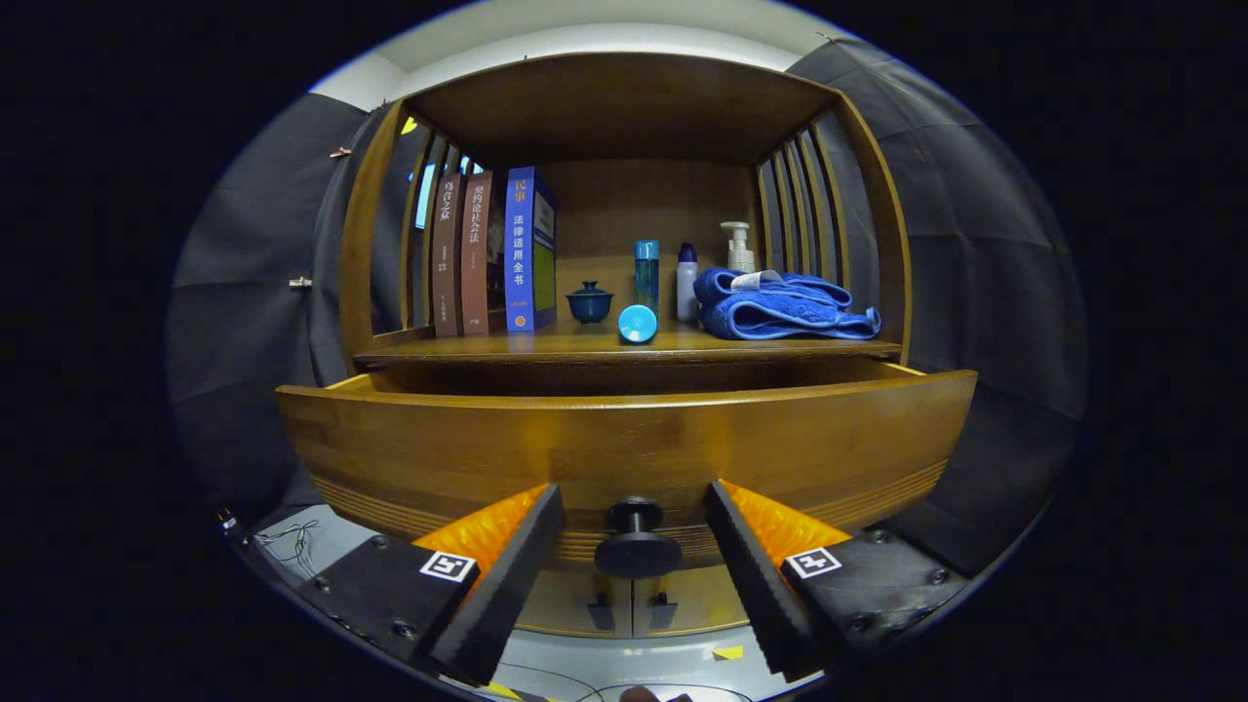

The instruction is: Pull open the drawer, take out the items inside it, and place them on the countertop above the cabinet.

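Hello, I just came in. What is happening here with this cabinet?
A person holds a gripper in front of a wooden cabinet. Its fingers are open, one on each side of the drawer knob, not pressing on it. The drawer is already pulled partly out; its inside is hidden from here. On the countertop above stand books, a small lidded cup, bottles and a folded blue towel.
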Action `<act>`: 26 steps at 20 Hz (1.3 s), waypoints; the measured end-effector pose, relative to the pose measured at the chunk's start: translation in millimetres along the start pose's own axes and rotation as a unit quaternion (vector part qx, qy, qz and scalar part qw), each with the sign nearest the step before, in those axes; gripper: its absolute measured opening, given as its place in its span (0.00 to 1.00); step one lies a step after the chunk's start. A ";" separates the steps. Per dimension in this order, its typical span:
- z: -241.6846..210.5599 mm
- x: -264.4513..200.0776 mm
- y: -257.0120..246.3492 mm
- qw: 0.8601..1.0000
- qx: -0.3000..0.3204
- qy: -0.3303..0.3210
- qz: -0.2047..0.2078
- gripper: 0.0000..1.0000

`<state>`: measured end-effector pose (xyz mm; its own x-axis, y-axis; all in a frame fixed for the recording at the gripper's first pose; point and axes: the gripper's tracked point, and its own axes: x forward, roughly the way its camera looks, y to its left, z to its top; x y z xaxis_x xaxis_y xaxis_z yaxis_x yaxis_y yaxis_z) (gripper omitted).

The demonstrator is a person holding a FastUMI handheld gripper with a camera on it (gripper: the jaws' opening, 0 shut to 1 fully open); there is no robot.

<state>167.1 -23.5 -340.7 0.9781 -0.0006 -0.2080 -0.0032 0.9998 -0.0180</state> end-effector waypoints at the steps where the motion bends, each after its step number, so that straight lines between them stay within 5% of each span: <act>1: -0.9 5.6 0.3 1.000 -0.004 0.001 -0.002 1.00; 16: 2.2 77.2 6.9 1.000 -0.009 0.009 -0.008 1.00; 26: 35.3 70.5 11.5 1.000 0.011 0.002 -0.003 1.00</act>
<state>243.3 -11.4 -321.0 0.9772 -0.0066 -0.2122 0.0073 1.0000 0.0026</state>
